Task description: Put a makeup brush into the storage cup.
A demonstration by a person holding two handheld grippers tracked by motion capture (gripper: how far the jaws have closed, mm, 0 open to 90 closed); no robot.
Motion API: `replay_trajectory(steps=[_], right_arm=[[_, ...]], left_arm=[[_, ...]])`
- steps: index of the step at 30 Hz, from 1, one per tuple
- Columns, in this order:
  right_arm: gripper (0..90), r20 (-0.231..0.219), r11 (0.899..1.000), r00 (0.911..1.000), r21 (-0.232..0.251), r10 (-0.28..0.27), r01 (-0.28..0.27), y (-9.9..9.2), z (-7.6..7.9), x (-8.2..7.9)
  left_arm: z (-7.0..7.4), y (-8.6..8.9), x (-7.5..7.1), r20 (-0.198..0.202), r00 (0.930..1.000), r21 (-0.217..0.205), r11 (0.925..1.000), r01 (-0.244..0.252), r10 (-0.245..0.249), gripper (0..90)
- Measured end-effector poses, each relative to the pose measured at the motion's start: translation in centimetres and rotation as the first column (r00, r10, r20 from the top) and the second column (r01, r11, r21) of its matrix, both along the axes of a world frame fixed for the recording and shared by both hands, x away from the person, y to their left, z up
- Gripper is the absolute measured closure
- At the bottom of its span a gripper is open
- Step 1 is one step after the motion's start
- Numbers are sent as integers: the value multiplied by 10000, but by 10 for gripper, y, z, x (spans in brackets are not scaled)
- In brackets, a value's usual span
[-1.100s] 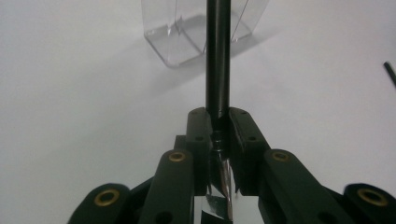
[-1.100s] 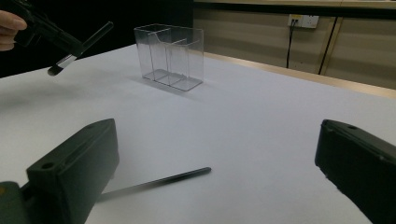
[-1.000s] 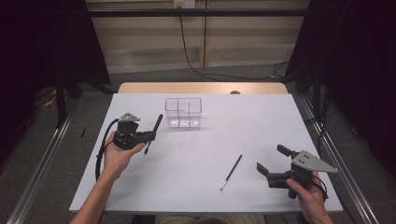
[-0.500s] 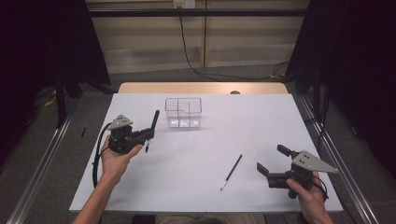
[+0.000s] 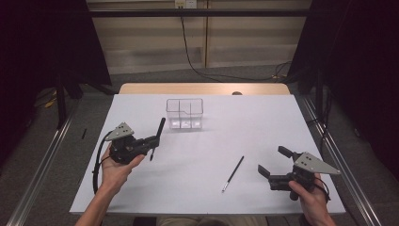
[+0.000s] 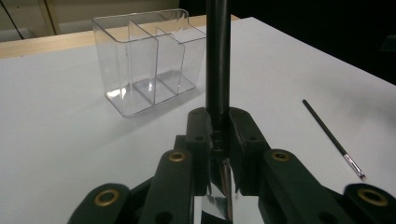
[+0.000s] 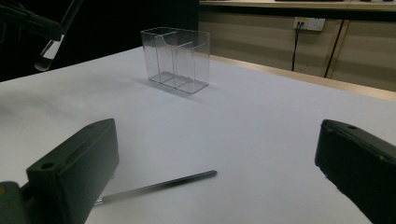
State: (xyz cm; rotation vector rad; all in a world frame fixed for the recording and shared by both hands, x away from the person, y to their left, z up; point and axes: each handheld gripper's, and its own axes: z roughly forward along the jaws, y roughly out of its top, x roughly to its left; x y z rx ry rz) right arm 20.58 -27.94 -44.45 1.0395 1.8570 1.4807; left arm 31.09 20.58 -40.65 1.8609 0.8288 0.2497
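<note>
While clamped upright in the left claw (image 6: 218,140) above the bench (image 5: 263,127), the brush (image 6: 217,56) presents a slim black handle with silver ferrule; right claw (image 7: 215,186) gapes, unladen.

Two handheld grippers: the left gripper (image 5: 154,140) and the right gripper (image 5: 274,162). Two slim dark brushes: one brush (image 6: 217,60) is clamped between the left gripper's jaws and stands up out of them, and a second brush (image 5: 233,173) lies flat on the table just left of the right gripper's wide-spread jaws. One clear plastic organizer (image 5: 185,113), ahead of the left gripper and slightly to its right in the high view, has three compartments. One white table (image 5: 263,122) carries all of it. Two hands hold the grippers.
</note>
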Motion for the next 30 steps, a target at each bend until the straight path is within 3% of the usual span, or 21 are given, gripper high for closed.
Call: replay_trajectory(steps=[6,14,24,30], right_arm=[[0,20,9999,9999,33,128,-129,1,0,1],[0,-51,9976,9975,27,698,-698,9,1,1],[0,-23,9933,9933,-111,1151,-1152,24,5,9],[0,-241,9880,9877,77,1546,-1544,34,10,15]], left_arm=[[-1,-8,-2,-22,9994,40,9994,335,-335,795],[0,-20,-7,-31,9960,74,9959,897,-897,795],[1,-37,-13,-86,9888,153,9887,1489,-1487,795],[3,-48,-14,-124,9835,186,9834,1805,-1803,795]])
